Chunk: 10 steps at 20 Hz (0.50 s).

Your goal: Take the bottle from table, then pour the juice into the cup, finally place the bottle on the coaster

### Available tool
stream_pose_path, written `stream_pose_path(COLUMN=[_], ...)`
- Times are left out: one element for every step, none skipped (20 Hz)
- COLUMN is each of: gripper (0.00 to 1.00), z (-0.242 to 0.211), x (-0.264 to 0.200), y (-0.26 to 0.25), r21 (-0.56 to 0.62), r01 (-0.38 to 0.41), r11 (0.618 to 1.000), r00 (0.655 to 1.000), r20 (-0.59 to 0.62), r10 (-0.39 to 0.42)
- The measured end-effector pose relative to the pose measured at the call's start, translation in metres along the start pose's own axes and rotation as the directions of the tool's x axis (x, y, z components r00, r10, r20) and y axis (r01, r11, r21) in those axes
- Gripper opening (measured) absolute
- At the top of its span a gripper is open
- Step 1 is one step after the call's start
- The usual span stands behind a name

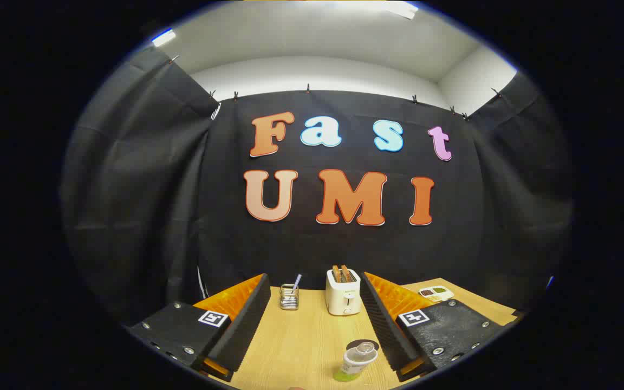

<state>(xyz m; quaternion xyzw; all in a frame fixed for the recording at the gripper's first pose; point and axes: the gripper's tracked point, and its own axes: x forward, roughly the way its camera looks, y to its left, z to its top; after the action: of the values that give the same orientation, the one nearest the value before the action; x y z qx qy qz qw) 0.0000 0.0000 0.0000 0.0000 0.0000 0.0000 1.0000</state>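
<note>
Tool (312, 319) wide open, gripping nothing, held level above the pale wooden desk (301, 346). Nearest, between the fingers and closer to the right one, stands a clear plastic bottle with greenish base (358, 360), a dark round coaster (362, 345) just behind. A closing off-centre risks tipping the bottle toward the white toaster (343, 292) and wire utensil holder (289, 297) beyond.

no readable text on anything on my table. square black-and-white marker tags (213, 318) sit on my two finger mounts, just patterns. toaster (343, 295) has a tiny mark on its front, too small to read.
</note>
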Motion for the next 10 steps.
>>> stream_pose_path(gripper=[0.98,0.98,0.98,0.98,0.98,0.98,0.98,0.98,0.98,0.98], z=[0.0001,0.0009,0.0022,0.0036,0.0039,0.0043,0.0021,0.0001,-0.0027,-0.0056], x=[0.0006,-0.0006,-0.0018,-0.0021,-0.0031,-0.0025,-0.0011,-0.0003,0.0007,0.0019], y=[-0.0036,-0.0056,-0.0055,-0.0036,-0.0015,-0.0006,0.0000,0.0012,0.0028,0.0029], r21=[0.011,0.020,0.025,0.027,0.027,0.026,0.025,0.023,0.017,0.012], r01=[0.007,0.013,0.015,0.011,0.006,0.004,0.006,0.004,0.001,0.002], r11=[1.000,1.000,1.000,1.000,1.000,1.000,1.000,1.000,1.000,1.000], r00=[1.000,1.000,1.000,1.000,1.000,1.000,1.000,1.000,1.000,1.000], r20=[0.003,0.008,0.013,0.019,0.024,0.026,0.024,0.022,0.019,0.015], r10=[-0.007,-0.013,-0.015,-0.012,-0.007,-0.005,-0.006,-0.005,-0.002,-0.003])
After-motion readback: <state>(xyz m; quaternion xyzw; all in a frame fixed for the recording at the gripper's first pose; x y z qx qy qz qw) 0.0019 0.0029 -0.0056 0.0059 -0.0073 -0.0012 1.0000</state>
